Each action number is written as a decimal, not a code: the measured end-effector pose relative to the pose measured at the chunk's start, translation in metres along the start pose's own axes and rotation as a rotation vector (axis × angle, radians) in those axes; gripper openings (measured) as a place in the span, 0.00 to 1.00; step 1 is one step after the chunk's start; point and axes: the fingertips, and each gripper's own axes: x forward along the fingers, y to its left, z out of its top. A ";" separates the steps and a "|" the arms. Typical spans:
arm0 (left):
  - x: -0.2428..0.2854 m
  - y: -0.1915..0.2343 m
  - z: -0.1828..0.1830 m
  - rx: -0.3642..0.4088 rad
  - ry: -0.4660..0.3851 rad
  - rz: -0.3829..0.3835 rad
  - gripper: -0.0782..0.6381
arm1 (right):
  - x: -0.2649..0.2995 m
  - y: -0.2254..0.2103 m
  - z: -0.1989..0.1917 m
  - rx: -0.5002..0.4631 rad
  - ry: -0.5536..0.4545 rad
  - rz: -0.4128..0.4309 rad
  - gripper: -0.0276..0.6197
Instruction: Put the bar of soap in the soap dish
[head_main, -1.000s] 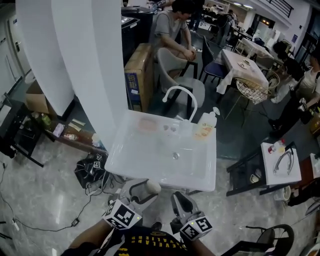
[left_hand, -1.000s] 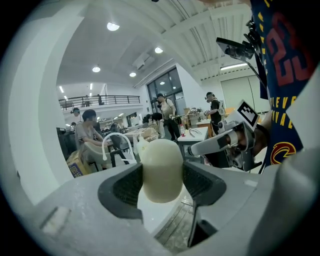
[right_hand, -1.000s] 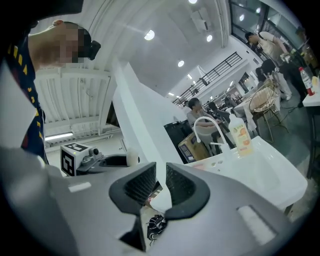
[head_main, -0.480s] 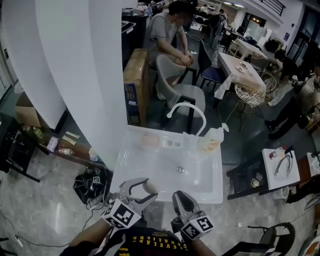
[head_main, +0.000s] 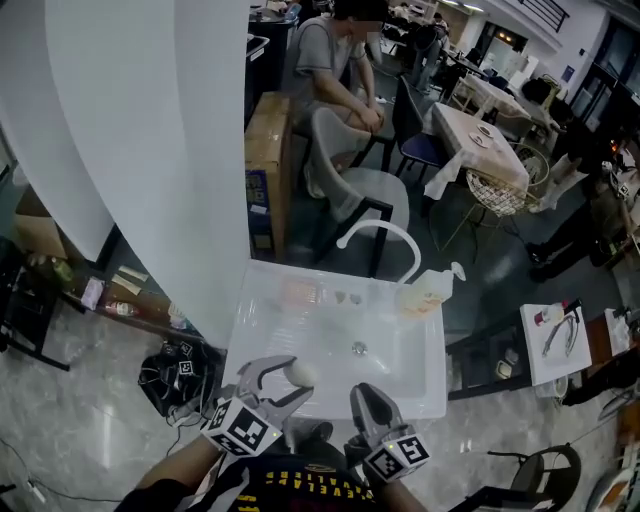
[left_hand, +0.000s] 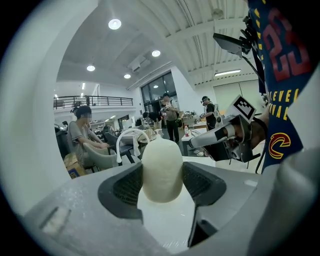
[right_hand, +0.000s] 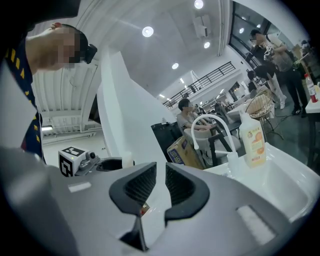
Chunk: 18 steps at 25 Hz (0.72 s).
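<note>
Soap bar (left_hand: 161, 167) | clamped in left tongs (left_hand: 161, 184) | right tongs (right_hand: 161, 175) closed, empty

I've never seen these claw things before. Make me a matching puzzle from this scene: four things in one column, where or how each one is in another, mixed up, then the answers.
Things:
1. bar of soap
2. right claw
3. pump bottle
4. tap

Places or states:
a. stands at the back right corner of the sink
b. pinched in the left claw
c. curves up behind the sink
d. nearly closed, nothing in it

Pairs: 1-b, 2-d, 3-a, 4-c.
</note>
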 end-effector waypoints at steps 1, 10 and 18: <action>0.003 0.004 -0.001 0.000 0.000 0.001 0.47 | 0.004 -0.003 0.001 0.000 0.001 -0.003 0.13; 0.042 0.041 -0.011 0.003 0.056 0.047 0.47 | 0.042 -0.040 0.006 0.060 0.021 0.040 0.13; 0.076 0.089 -0.030 0.036 0.153 0.142 0.47 | 0.078 -0.074 0.014 0.087 0.048 0.106 0.13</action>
